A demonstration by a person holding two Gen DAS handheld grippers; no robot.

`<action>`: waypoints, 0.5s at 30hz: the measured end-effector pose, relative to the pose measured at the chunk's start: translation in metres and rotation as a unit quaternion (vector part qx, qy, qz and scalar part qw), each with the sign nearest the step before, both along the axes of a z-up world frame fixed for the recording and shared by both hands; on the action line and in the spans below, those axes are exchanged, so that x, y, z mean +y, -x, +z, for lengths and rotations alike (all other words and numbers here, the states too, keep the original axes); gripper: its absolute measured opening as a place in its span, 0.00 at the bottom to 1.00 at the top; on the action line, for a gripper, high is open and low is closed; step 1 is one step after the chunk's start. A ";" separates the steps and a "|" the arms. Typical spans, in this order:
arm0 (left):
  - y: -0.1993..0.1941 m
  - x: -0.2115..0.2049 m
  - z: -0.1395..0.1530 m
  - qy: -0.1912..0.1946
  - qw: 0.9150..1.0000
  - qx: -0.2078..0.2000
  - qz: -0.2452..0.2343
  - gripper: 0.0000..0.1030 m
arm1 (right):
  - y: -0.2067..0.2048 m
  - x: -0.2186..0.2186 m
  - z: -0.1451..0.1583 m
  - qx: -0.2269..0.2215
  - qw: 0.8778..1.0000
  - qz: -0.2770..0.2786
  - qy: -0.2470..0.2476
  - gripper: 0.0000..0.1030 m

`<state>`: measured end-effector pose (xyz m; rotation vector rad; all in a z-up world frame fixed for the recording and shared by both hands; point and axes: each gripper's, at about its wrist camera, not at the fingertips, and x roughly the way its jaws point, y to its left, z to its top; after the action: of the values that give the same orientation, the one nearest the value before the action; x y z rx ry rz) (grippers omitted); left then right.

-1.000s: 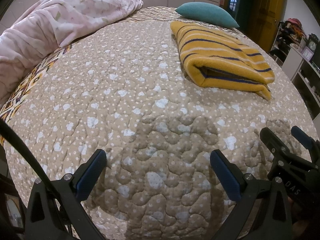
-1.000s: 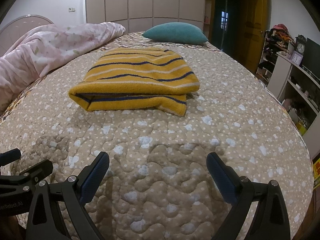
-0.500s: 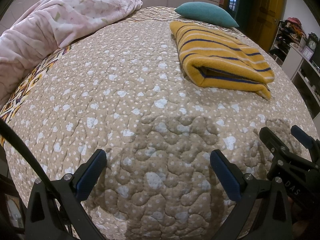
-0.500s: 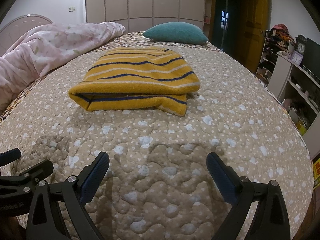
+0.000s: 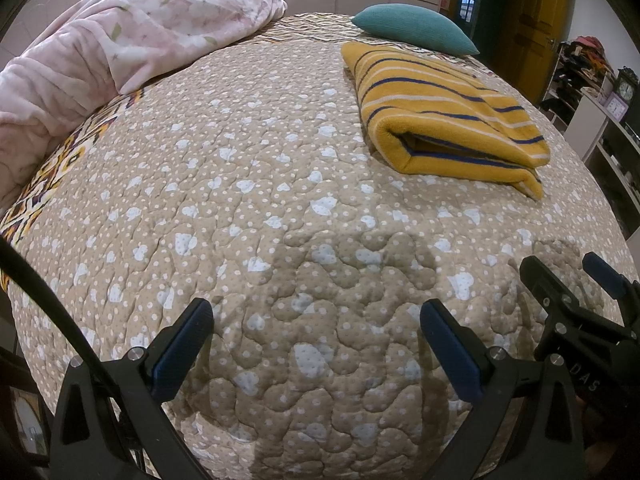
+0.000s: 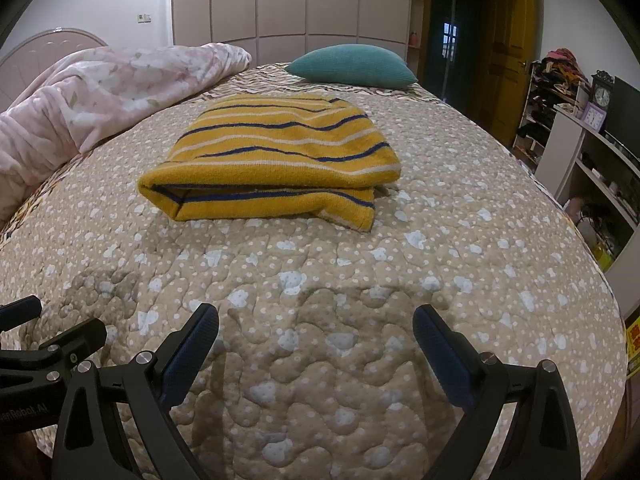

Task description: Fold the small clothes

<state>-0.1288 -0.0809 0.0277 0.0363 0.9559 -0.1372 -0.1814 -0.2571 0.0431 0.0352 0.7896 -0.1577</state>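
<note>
A yellow garment with blue and white stripes (image 6: 276,160) lies folded in a flat rectangle on the quilted bed cover (image 6: 320,280), its open edge toward me. In the left wrist view the same garment (image 5: 444,120) sits far to the upper right. My left gripper (image 5: 316,332) hovers open over bare quilt near the bed's near edge, nothing between its blue pads. My right gripper (image 6: 316,340) is open too, a short way in front of the garment and apart from it. Each gripper shows at the edge of the other's view.
A rumpled pink floral blanket (image 5: 100,60) is heaped along the left side of the bed. A teal pillow (image 6: 352,66) rests at the far end. White shelves with a clock (image 6: 600,136) stand right of the bed, and wardrobe doors (image 6: 280,0) line the back wall.
</note>
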 end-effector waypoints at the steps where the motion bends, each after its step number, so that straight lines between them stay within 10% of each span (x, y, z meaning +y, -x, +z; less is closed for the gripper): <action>1: 0.000 0.000 0.000 0.000 1.000 0.000 0.000 1.00 | 0.000 0.000 0.000 0.000 1.000 0.000 0.000 0.97; 15: 0.001 0.000 -0.001 0.000 1.000 0.001 0.000 1.00 | 0.000 0.000 0.000 0.000 1.000 0.001 0.000 0.97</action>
<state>-0.1294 -0.0806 0.0266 0.0357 0.9582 -0.1367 -0.1815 -0.2574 0.0429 0.0353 0.7906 -0.1563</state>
